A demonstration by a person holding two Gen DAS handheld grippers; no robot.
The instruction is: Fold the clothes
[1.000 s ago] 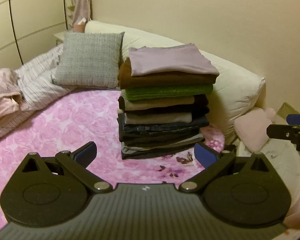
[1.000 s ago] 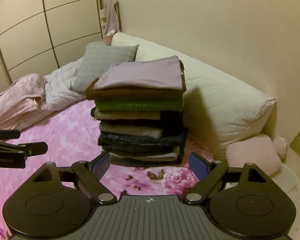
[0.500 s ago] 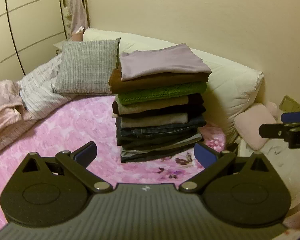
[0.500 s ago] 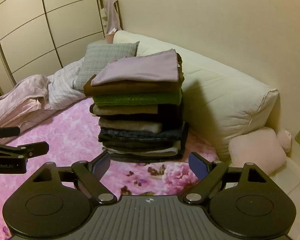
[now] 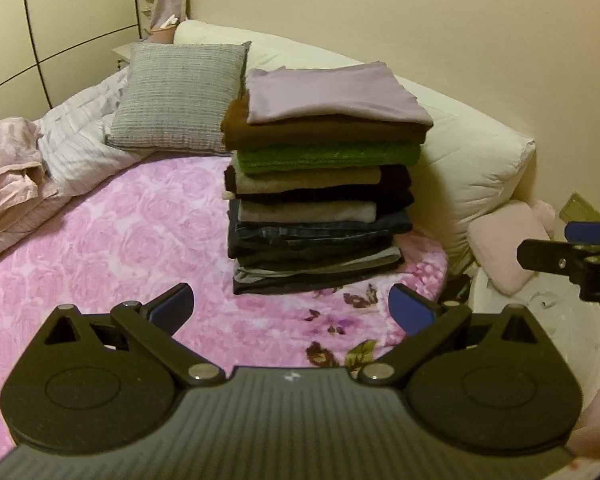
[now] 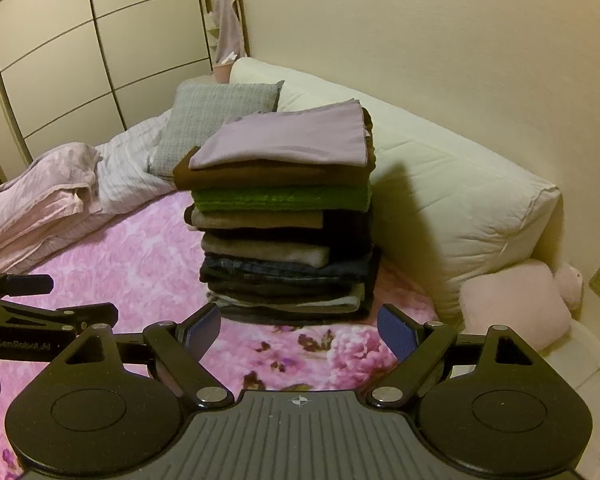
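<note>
Stack of folded clothes on pink floral bedspread, just in front of white pillow, lilac top uppermost. Left hand-held gripper spread wide, empty; right hand-held gripper likewise, both short of the stack. Soft, limp, light per piece; tall pile likely tippy. Best pinched at a folded edge or corner, not mid-panel.
</note>
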